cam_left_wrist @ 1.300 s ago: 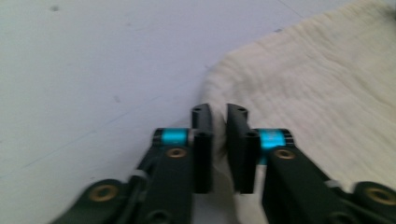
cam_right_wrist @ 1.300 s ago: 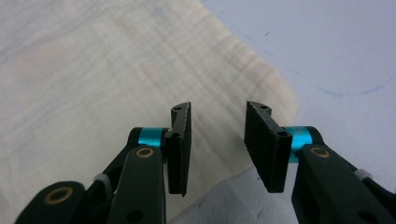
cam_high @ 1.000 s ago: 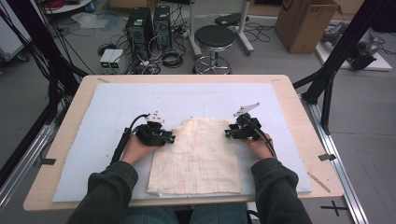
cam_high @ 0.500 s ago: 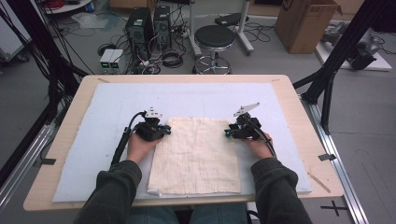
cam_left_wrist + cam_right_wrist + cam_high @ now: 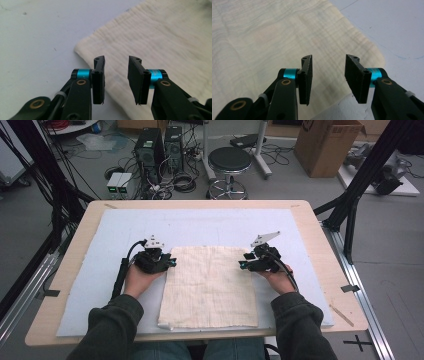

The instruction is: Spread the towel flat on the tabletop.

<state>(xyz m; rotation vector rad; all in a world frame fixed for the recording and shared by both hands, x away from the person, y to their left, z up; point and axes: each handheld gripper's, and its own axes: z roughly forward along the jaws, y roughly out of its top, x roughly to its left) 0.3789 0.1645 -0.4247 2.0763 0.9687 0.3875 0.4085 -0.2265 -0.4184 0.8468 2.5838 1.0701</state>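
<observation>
With the cream cloth (image 5: 209,287) lying flat in the middle of the pale blue mat (image 5: 100,270), the left gripper (image 5: 170,263) and right gripper (image 5: 243,265), jaws just opened and empty at its far corners, may pinch only fabric edge and slip, or catch unevenly and skew the fold.

1. No text, label, brand or number can be read on the cream cloth (image 5: 210,285), on the pale mat (image 5: 200,225), or on the counter (image 5: 320,265).
2. At the upper right of the frame, the cardboard box (image 5: 327,145) carries a dark printed mark by its top left corner, too small to read.
3. At the lower right of the frame, a black cross mark (image 5: 359,341) stands on the floor.
</observation>
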